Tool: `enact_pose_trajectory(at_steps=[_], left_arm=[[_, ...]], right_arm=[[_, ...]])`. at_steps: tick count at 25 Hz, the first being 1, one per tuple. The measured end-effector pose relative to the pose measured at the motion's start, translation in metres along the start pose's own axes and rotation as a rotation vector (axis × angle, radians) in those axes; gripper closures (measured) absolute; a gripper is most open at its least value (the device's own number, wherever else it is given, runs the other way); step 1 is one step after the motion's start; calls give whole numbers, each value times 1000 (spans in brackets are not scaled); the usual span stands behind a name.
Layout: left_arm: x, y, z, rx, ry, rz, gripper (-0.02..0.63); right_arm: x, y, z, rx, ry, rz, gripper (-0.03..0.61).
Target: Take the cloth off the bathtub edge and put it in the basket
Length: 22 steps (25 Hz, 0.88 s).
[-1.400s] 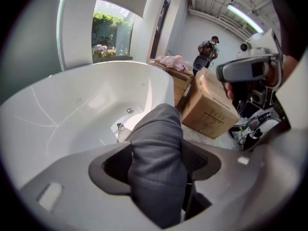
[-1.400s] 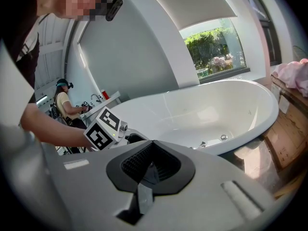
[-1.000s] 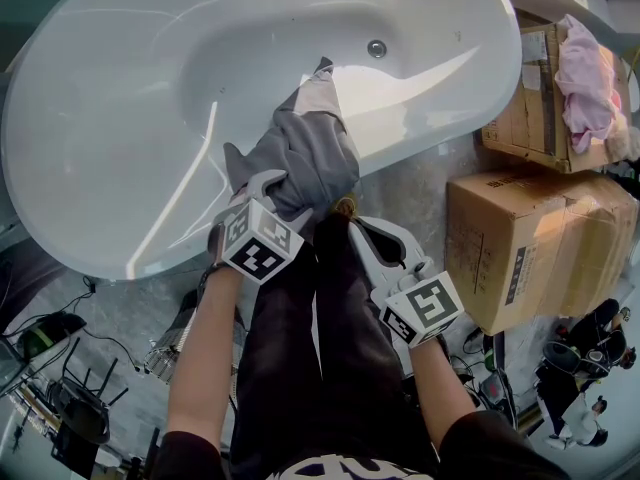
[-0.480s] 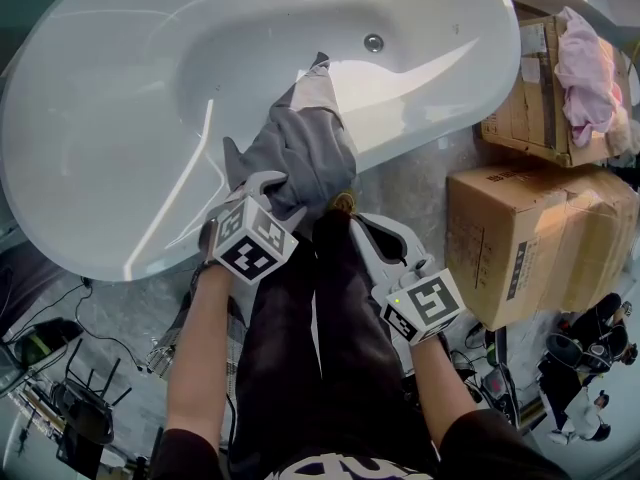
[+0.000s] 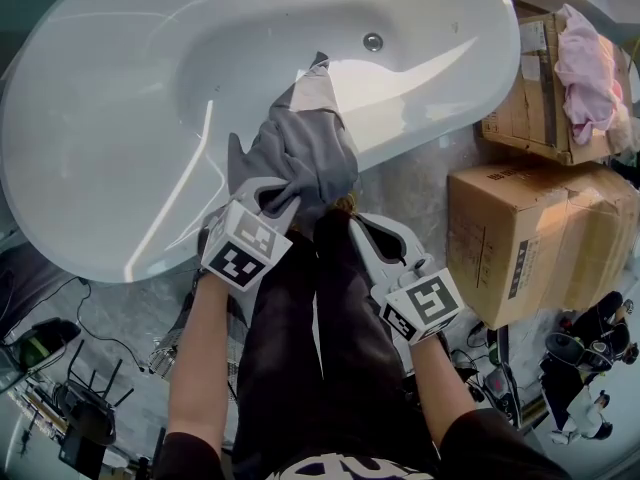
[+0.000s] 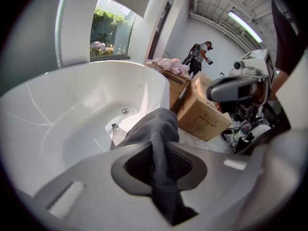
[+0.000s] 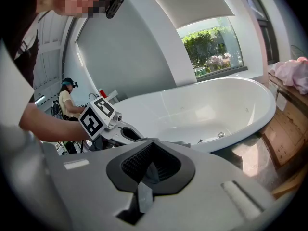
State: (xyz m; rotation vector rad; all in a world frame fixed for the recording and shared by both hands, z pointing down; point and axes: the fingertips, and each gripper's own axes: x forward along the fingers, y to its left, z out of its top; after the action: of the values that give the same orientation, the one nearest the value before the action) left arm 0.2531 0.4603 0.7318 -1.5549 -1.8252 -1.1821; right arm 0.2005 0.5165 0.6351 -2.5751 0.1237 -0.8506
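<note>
**Left gripper closing on cloth at tub edge**

Grey cloth (image 5: 300,148) is draped over the near rim of the white bathtub (image 5: 150,258), with 1 end hanging down inside toward the drain and the other bunched on the outer side. The left gripper (image 5: 272,196) is at that bunched near end. Its jaws are closing, and the left gripper view shows a fold of the cloth pinched between the pads. The right gripper (image 5: 360,224) sits apart from the cloth, just right of it, over the person's black trousers (image 5: 310,348). Its jaws are together with nothing between them.

To the right of the tub, 2 cardboard boxes stand on the floor. The near box (image 5: 520,238) is closed. The far box (image 5: 530,108) has pink fabric (image 5: 590,78) piled on top.
</note>
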Motion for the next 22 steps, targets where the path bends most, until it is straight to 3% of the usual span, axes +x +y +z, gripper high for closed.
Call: enact_pose_trajectory(at_steps=[9, 14, 22], left_arm=[[-19, -9, 3, -131, -100, -30, 561], [-52, -31, 14, -211, -165, -31, 563], [-126, -67, 73, -261, -269, -35, 563]], right_arm=[[-8, -5, 5, 10, 9, -15, 569], [-36, -8, 41, -12, 4, -23, 569], [-87, 32, 106, -36, -40, 35, 569]])
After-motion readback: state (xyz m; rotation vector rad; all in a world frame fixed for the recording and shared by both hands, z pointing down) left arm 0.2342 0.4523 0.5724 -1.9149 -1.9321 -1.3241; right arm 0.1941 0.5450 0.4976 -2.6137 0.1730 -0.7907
